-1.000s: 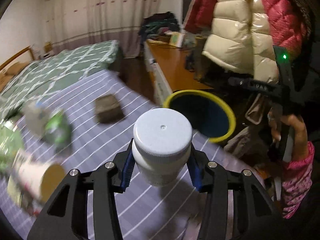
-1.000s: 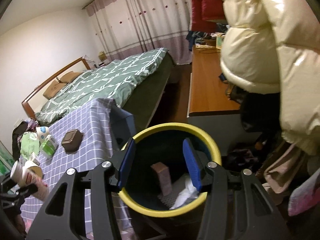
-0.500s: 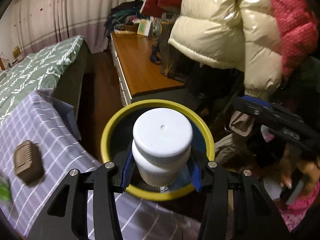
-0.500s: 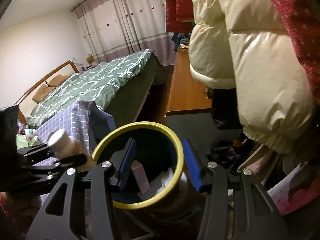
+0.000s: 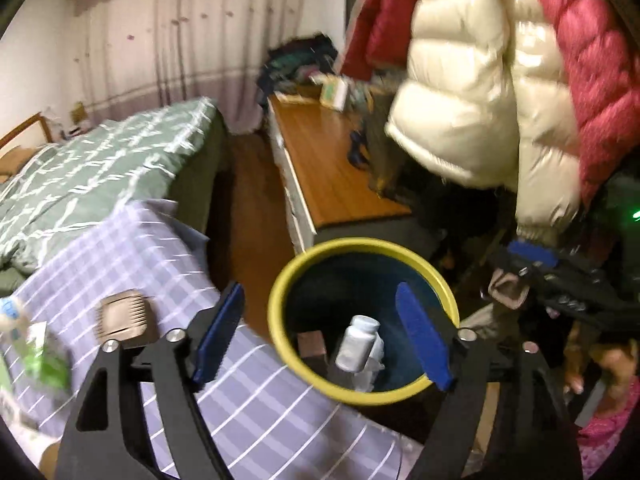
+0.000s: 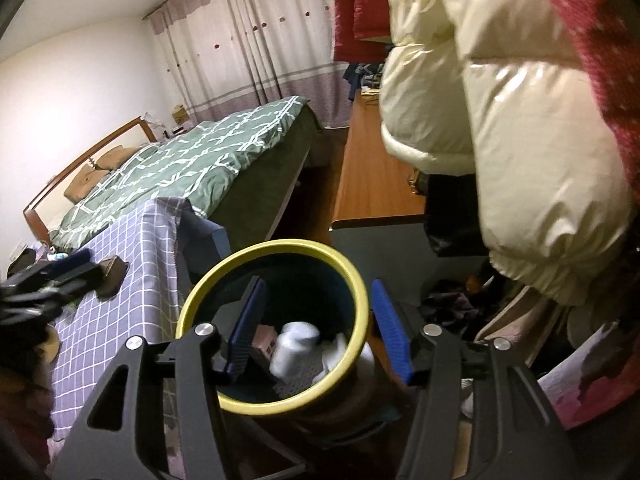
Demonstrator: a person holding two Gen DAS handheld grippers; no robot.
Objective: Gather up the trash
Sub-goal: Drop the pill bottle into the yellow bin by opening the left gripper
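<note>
Trash, namely a white bottle (image 5: 357, 343), lies in the yellow-rimmed bin (image 5: 280, 288) beneath the left gripper (image 5: 320, 340), its jaws spread empty (likewise the right gripper (image 6: 318, 330)), while more litter waits on the checked tablecloth (image 5: 132, 248) beyond.

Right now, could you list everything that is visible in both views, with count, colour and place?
bin: 1, yellow rim, dark inside, beside the table
bottle: 1, white, inside the bin
box: 1, brown, inside the bin
paper: some, white, inside the bin
table: 1, purple checked cloth, left of the bin
brown block: 1, on the table
carton: 1, green and white, blurred, table's left edge
bed: 1, green cover, behind the table
desk: 1, wooden, behind the bin
jacket: 1, cream and red, hanging at right
left gripper: open, over the bin
right gripper: open, over the bin
</note>
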